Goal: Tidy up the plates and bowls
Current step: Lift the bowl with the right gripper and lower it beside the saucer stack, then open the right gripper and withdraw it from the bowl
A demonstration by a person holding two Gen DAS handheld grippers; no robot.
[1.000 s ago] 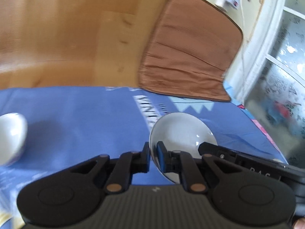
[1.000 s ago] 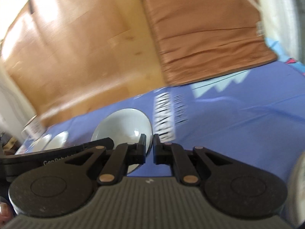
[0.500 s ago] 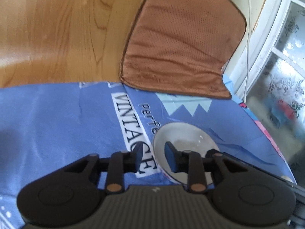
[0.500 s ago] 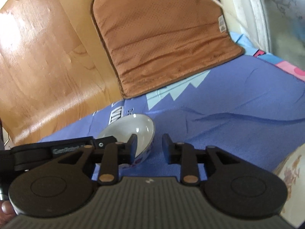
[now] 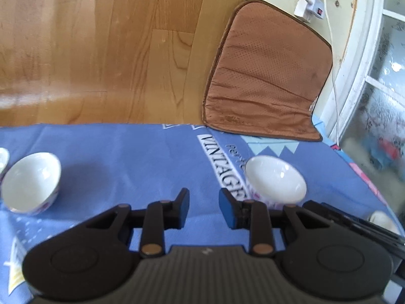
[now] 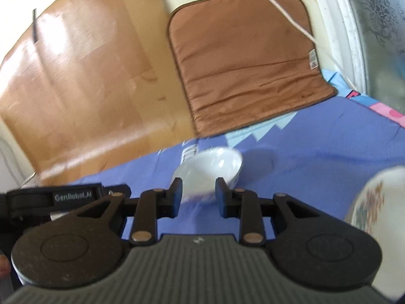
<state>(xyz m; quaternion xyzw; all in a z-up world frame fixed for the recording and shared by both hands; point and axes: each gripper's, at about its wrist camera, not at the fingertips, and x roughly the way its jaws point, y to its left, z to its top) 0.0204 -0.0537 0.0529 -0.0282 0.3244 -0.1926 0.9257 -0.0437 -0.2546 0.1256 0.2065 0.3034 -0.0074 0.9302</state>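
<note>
Both grippers – left gripper [image 5: 204, 209], right gripper [image 6: 198, 197] – have let go of the white porcelain bowl [image 5: 274, 183] and backed off, jaws spread and empty, leaving it set down on the blue printed cloth [image 5: 131, 157] at lower right – apparently its sorted spot.

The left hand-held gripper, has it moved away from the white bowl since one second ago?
Yes. The left hand-held gripper has let go and pulled back: its jaws have just opened, empty, and the bowl now stands clear beside the "VINTAGE" print.
</note>
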